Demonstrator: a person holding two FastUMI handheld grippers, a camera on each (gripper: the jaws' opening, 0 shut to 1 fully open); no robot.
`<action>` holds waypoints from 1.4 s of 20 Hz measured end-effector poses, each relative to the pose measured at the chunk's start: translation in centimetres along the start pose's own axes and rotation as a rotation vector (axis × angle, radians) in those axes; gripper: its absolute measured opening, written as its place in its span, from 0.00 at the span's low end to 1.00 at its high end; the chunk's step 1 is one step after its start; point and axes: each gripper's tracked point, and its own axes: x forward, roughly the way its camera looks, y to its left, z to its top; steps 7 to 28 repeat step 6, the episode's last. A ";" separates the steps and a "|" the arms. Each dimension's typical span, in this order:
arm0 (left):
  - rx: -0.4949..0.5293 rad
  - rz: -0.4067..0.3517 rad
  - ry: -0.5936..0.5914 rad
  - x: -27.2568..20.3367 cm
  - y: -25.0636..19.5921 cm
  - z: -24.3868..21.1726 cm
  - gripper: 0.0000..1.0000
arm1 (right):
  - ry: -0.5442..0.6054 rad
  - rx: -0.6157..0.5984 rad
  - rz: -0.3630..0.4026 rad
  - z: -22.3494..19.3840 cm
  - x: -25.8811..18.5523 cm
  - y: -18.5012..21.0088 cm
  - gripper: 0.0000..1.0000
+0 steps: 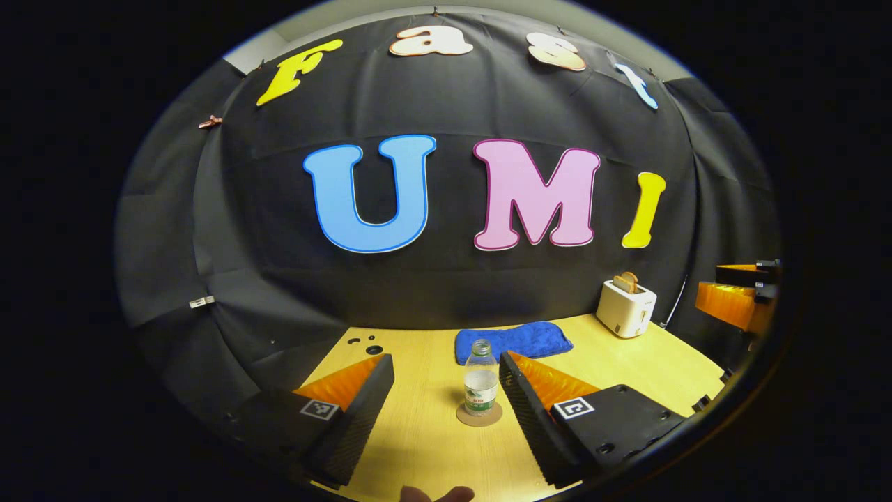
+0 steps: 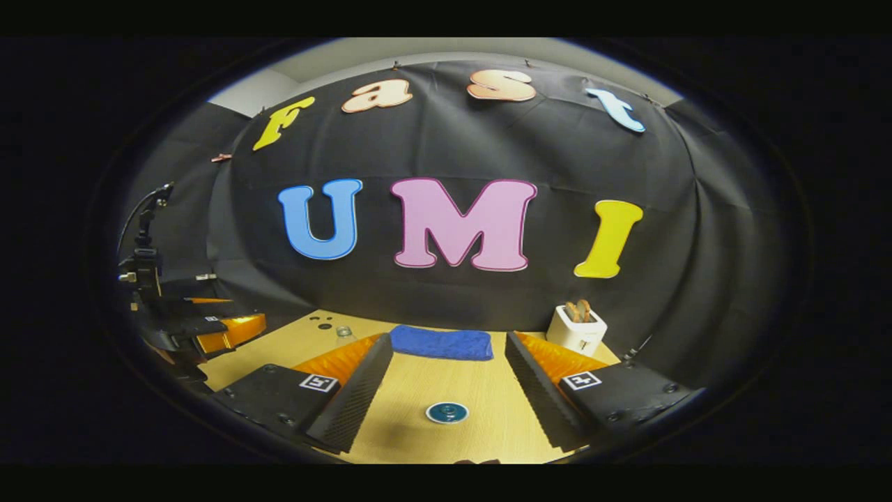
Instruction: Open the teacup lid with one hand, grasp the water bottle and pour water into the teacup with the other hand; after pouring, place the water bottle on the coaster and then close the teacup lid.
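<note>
in the left gripper view the water bottle (image 1: 481, 380) stands upright on the round coaster (image 1: 479, 415), straight ahead of the left tongs (image 1: 446, 380) and just beyond the fingertips, in the line of the gap between them; its long axis is vertical and its neck looks uncapped, though it is too small to be sure. the left tongs are wide apart and hold nothing. in the right gripper view a round teal thing with a darker middle lies on the desk (image 2: 481, 418), low between the two fingers of the right tongs (image 2: 449, 380) and nearer to the camera than their tips; i take it for the teacup lid (image 2: 447, 412) seen from above, probably sitting on the cup, but the cup under it cannot be made out. the right tongs are also apart and empty. so the bottle lies nearest to the left tongs and the lid nearest to the right ones. a bottle on its coaster with the lid down fits the time before pouring as well as the end after the lid is closed again, and the water level does not settle it. behind them are a blue cloth (image 1: 512, 340) and a white toaster (image 1: 626, 307), well apart from both
</note>
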 end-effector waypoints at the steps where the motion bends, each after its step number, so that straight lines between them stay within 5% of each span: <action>1: 0.000 -0.003 0.000 -0.3 0.1 0.1 0.96 | -0.003 -0.003 -0.005 0.1 -0.2 0.0 1.00; 28: 0.011 -0.011 -0.011 -1.1 1.0 0.3 0.96 | -0.017 0.000 -0.025 0.5 -0.8 0.2 0.99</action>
